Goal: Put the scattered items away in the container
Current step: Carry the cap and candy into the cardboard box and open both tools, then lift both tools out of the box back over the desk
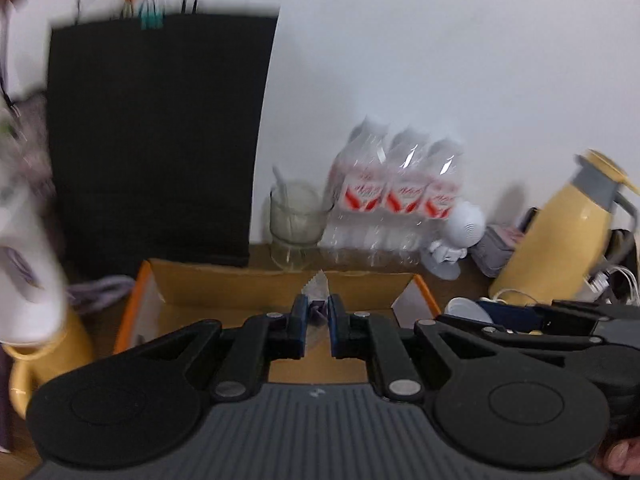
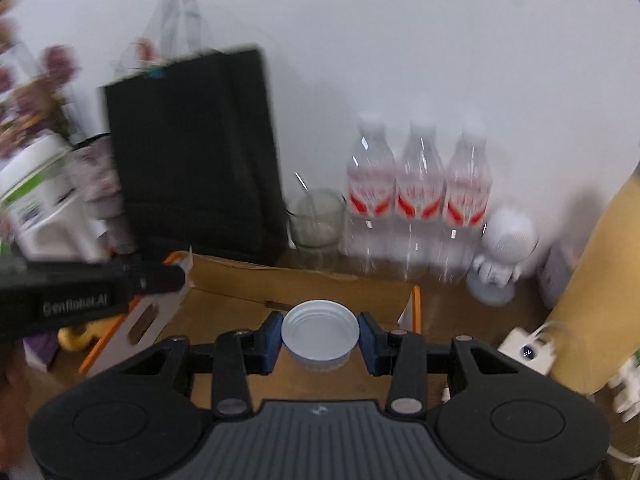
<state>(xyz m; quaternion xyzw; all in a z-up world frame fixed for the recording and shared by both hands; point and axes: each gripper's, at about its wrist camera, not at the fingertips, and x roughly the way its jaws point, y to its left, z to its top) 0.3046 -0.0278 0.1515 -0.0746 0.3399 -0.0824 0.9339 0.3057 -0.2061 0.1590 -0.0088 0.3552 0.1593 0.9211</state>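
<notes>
An open cardboard box (image 1: 224, 284) with orange edges lies on the wooden table; the right wrist view shows the same cardboard box (image 2: 304, 280) from the right. My left gripper (image 1: 318, 312) is shut on a small clear plastic packet (image 1: 318, 286) with a dark piece inside, held above the box's near side. My right gripper (image 2: 320, 330) is shut on a small white plastic cup (image 2: 320, 332), its mouth facing up, over the box's near right part. The right gripper (image 1: 516, 316) with the white cup (image 1: 466, 308) also shows at the right of the left wrist view.
Behind the box stand a black paper bag (image 1: 160, 140), a glass jar with a spoon (image 1: 296, 220), three water bottles (image 2: 418, 196) and a white figurine (image 2: 504, 252). A yellow jug (image 1: 560, 240) and a charger with cables (image 2: 528, 350) are at the right, a yellow mug (image 1: 48, 356) at the left.
</notes>
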